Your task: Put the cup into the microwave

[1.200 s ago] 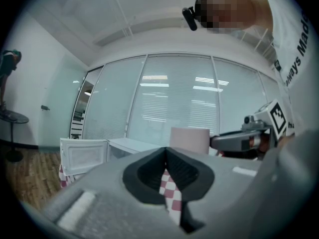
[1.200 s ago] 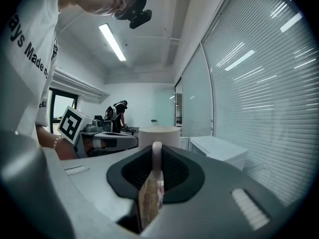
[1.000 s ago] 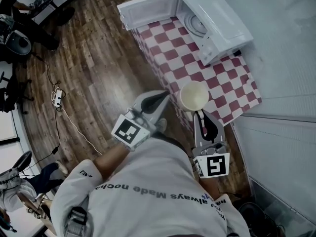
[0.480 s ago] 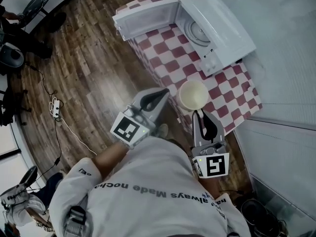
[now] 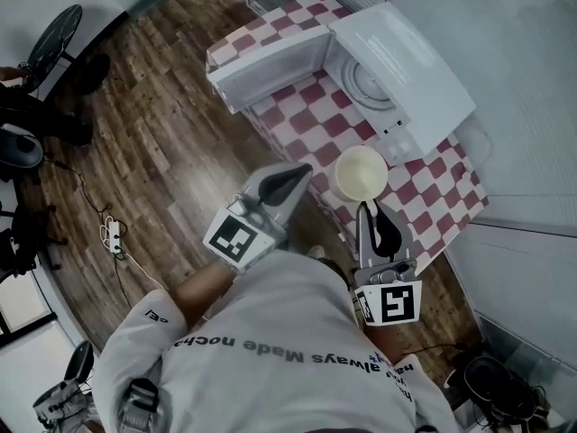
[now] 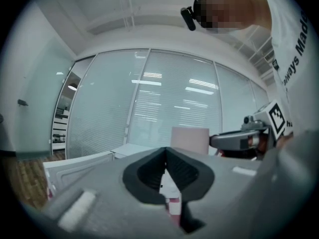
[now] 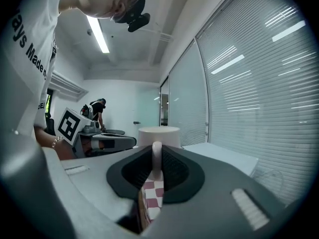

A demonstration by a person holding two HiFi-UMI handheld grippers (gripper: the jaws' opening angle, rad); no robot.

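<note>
Left gripper (image 5: 297, 173) with jaws pressed together on nothing, right gripper (image 5: 367, 207) clamped on the handle (image 7: 156, 157) of the cream cup (image 5: 361, 171), cup held upright above the red-checked table (image 5: 306, 120), near the white microwave (image 5: 410, 66), its door (image 5: 266, 66) swung open.

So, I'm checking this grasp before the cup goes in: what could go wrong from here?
1. The right hand-held gripper pinches the cup only by its thin handle, with the body hanging out in front. The cup may swing or slip on the way.
2. The microwave has its door swung wide open beside the opening. The cup could clip the door or the opening's edge going in.
</note>
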